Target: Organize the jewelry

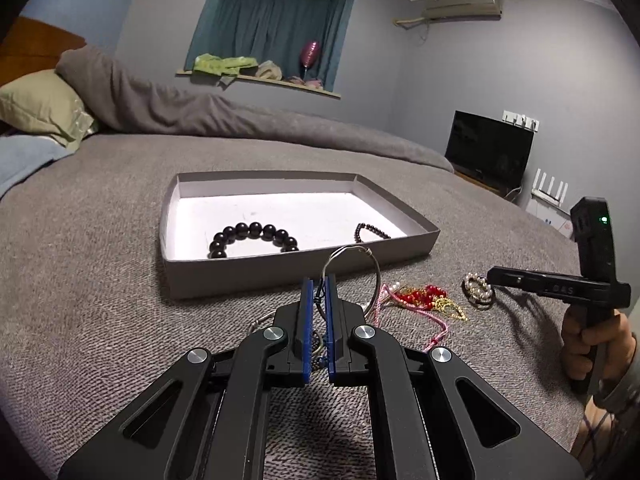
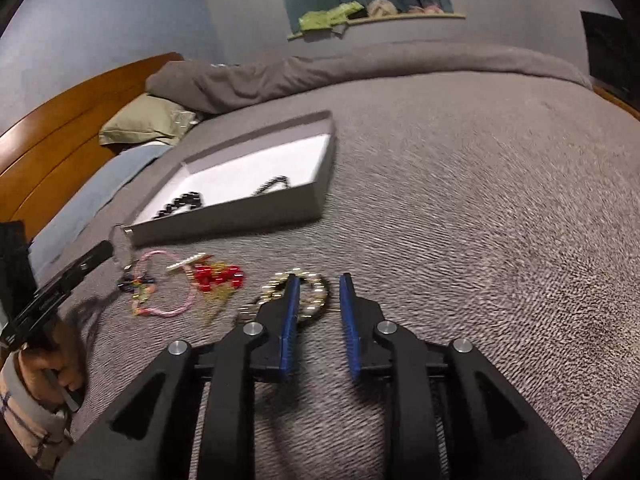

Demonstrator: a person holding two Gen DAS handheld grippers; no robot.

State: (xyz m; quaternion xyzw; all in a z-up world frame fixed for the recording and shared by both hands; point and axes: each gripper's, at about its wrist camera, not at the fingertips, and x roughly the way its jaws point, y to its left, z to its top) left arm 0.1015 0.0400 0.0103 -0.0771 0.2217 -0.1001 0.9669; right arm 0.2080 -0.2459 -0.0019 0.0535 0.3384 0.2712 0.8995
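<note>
Bed: a wide bed with a grey woven cover [image 1: 100, 240] carries everything; it is soft, so things on it sink a little.
Box: a shallow grey cardboard box with white floor [image 1: 280, 272] lies on the bed, ahead of the left gripper. It is open on top.
Already in the box: a bracelet of large glossy black beads [image 1: 254, 238] lies at the middle, and a thinner strand of small dark beads [image 1: 372, 233] lies nearer the right wall.
Left gripper: the left gripper [image 1: 319, 292] is clenched on a thin silver wire bangle [image 1: 360, 268], which stands up above the blue pads, just before the near wall of the box. I judge the bangle light, stiff and slippery, so a hold on the wound part of the wire seems safest.
Right gripper: the right gripper [image 2: 320, 292] is released, its fingers apart over a bracelet of white pearls and gold links [image 2: 304, 292] on the bed; one finger lies across the bracelet. This picture is blurred.
Pearl bracelet handling: probably light and limp; it should be pinched across the strand, not too hard.
Loose pile: a cluster of red beads with gold chain [image 1: 424, 296] and a pink braided cord [image 2: 176, 292] lie between the two grippers, touching each other and likely to tangle.
</note>
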